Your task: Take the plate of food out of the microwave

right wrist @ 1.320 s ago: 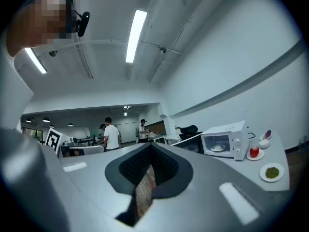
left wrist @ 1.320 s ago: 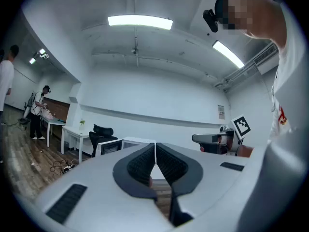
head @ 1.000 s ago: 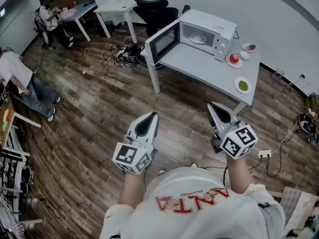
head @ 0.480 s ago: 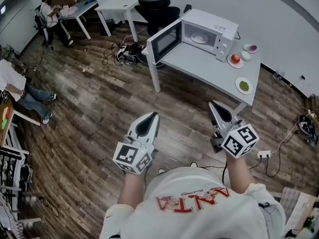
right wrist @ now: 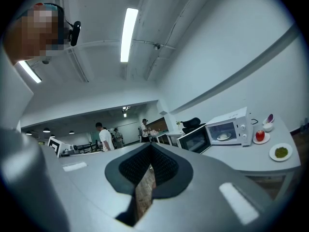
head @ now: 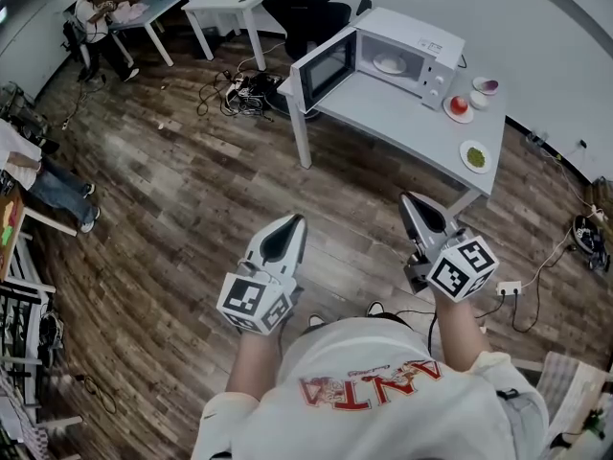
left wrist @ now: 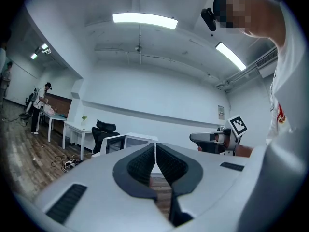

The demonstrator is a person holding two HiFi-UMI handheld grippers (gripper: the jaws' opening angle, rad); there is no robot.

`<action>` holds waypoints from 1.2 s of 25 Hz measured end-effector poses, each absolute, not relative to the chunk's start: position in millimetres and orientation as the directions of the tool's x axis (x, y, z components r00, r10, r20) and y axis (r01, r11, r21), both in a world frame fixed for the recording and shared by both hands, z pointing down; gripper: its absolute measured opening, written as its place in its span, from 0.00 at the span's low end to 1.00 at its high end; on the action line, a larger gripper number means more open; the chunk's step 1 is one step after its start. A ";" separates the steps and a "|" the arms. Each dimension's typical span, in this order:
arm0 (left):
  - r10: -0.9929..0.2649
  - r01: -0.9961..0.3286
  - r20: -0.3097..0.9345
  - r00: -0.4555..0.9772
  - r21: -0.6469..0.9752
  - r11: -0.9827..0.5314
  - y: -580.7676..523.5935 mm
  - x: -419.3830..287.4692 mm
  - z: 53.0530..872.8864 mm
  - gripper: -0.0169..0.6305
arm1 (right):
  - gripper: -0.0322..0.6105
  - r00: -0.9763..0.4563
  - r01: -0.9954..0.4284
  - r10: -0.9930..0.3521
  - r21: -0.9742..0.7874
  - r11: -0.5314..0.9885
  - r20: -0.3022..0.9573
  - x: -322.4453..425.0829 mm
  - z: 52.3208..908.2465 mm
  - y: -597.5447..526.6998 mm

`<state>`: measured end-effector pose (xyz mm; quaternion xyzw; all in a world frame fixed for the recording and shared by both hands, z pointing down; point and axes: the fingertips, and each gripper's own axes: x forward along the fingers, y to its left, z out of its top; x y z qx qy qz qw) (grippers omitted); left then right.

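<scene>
White walls [head: 536, 8] bound a dark plank floor [head: 172, 209] holding a black chair [head: 306, 12] and, seemingly, cables [head: 244, 94].

The plate [head: 379, 65] inside the microwave [head: 412, 32] is too small to tell what lies on it. The front dish [head: 465, 161] holds something green, also too small to identify. In the left gripper view, the left gripper [left wrist: 155, 149] hides most of the microwave. A person [head: 43, 185] at the head view's left edge is cut off, mostly legs showing.
</scene>
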<state>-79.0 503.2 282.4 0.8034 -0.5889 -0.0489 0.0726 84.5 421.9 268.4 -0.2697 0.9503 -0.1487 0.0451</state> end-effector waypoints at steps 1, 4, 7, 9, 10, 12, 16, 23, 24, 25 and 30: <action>-0.953 -0.938 0.006 0.303 0.175 -0.298 507.0 -84.5 283.9 0.05 | 0.05 -0.851 -0.497 -0.525 -0.310 0.811 -0.008 79.4 269.2 426.1; -0.950 -0.934 0.004 0.313 0.183 -0.307 517.9 -99.1 290.4 0.05 | 0.05 -0.847 -0.505 -0.532 -0.307 0.807 -0.003 66.7 274.9 438.8; -0.943 -0.924 0.004 0.332 0.200 -0.325 520.4 -106.8 298.0 0.05 | 0.05 -0.829 -0.534 -0.559 -0.304 0.789 0.006 60.8 281.4 443.7; -0.935 -0.916 0.002 0.356 0.199 -0.348 521.1 -106.0 300.5 0.05 | 0.05 -0.812 -0.556 -0.583 -0.309 0.771 0.006 62.4 282.5 444.6; -0.931 -0.913 0.001 0.365 0.196 -0.358 521.4 -106.1 301.1 0.05 | 0.05 -0.806 -0.564 -0.591 -0.311 0.765 0.007 62.8 283.0 444.8; -0.927 -0.909 0.000 0.375 0.196 -0.368 520.4 -109.0 302.4 0.05 | 0.05 -0.802 -0.570 -0.596 -0.315 0.759 0.014 61.0 285.3 444.2; -0.923 -0.902 0.003 0.385 0.212 -0.375 508.1 -114.2 306.4 0.05 | 0.05 -0.802 -0.572 -0.597 -0.321 0.755 0.025 56.3 290.6 436.0; -0.920 -0.901 0.021 0.391 0.215 -0.378 462.1 -110.8 308.7 0.05 | 0.05 -0.809 -0.560 -0.588 -0.337 0.757 0.025 55.7 295.3 389.5; -0.920 -0.901 0.022 0.391 0.211 -0.378 453.7 -110.1 307.6 0.05 | 0.05 -0.808 -0.559 -0.589 -0.343 0.755 0.022 56.8 295.4 380.4; -0.920 -0.902 0.024 0.392 0.207 -0.379 445.2 -109.2 306.6 0.05 | 0.05 -0.808 -0.558 -0.589 -0.348 0.754 0.018 57.9 295.6 371.3; -0.920 -0.906 0.037 0.391 0.193 -0.377 392.9 -99.8 303.4 0.05 | 0.05 -0.808 -0.552 -0.590 -0.365 0.750 0.009 67.9 296.4 319.0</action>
